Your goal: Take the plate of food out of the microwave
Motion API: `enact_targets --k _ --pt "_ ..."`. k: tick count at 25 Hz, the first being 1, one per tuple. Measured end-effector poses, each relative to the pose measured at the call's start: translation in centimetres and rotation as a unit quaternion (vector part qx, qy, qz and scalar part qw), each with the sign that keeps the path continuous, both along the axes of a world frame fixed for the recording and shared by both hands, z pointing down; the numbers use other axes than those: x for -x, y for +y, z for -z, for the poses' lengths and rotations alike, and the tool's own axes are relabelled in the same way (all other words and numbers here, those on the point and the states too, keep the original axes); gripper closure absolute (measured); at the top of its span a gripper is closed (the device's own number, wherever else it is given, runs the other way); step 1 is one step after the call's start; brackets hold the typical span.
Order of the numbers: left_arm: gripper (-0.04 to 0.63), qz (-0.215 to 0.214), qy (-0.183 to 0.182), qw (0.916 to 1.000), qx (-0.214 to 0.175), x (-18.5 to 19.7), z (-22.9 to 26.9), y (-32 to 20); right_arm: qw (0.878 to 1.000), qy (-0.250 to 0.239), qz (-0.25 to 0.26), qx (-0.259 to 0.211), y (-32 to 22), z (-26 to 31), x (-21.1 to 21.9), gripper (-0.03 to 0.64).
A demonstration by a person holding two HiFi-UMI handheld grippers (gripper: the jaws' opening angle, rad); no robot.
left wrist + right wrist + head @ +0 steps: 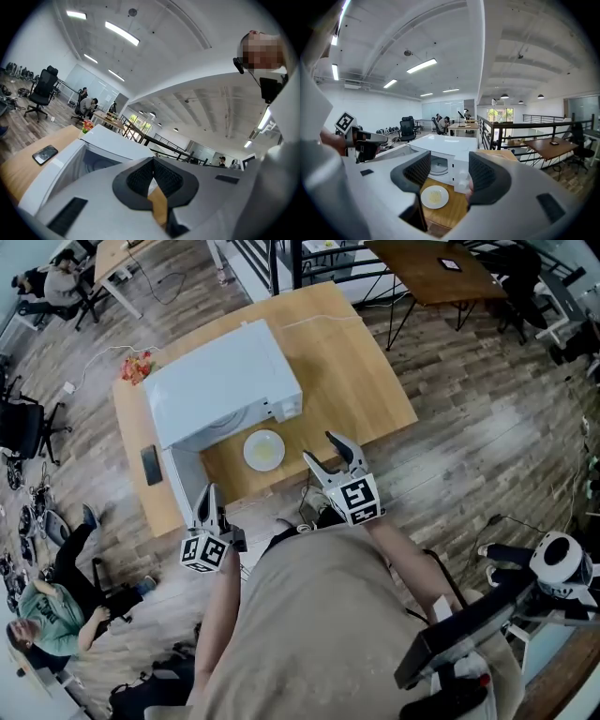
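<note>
One plate sits outside the microwave, my left gripper clenched, right gripper spread empty; shutting the door likely comes next.

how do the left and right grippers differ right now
The left gripper has its jaws together; the right gripper has them wide apart. The left gripper sits by the open door of the microwave; the right gripper sits nearer the plate on the table. Both hold nothing.
</note>
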State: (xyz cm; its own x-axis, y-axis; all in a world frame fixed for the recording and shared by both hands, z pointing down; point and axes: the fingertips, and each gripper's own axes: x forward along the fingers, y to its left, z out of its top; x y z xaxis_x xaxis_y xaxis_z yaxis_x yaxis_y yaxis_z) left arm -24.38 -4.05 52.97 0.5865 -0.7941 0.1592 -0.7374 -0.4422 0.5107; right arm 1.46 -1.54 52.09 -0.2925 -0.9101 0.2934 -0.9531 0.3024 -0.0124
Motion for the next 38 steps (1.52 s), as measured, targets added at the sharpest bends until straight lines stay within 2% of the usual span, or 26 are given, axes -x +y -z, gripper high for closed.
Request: enact_targets --k 3,8,18,27,38 --pt "0.592 -0.002 -0.017 0.9998 -0.011 1.2 -0.7 0.5 1.000 0.002 -0.008 0.000 0.5 -0.9 1.3 0.354" --pt "0.592 -0.020 -0.034 0.9992 0.000 1.6 -3.2 1.2 1.000 0.004 0.000 0.019 1.6 -2.7 3.7 0.373" --pt "0.592 -0.030 -0.039 0.9987 0.017 2.6 -5.2 2.3 0.999 0.005 0.026 0.039 2.3 -4.2 7.2 0.373" --pt "0.592 -0.030 -0.043 0.9982 0.030 2.5 -6.2 1.7 0.997 0.001 0.050 0.057 1.2 -5.3 8.2 0.373" --pt "0.592 -0.037 -0.046 0.9973 0.044 1.3 -6.8 1.1 0.996 -0.014 0.052 0.074 0.0 -5.8 7.3 0.373"
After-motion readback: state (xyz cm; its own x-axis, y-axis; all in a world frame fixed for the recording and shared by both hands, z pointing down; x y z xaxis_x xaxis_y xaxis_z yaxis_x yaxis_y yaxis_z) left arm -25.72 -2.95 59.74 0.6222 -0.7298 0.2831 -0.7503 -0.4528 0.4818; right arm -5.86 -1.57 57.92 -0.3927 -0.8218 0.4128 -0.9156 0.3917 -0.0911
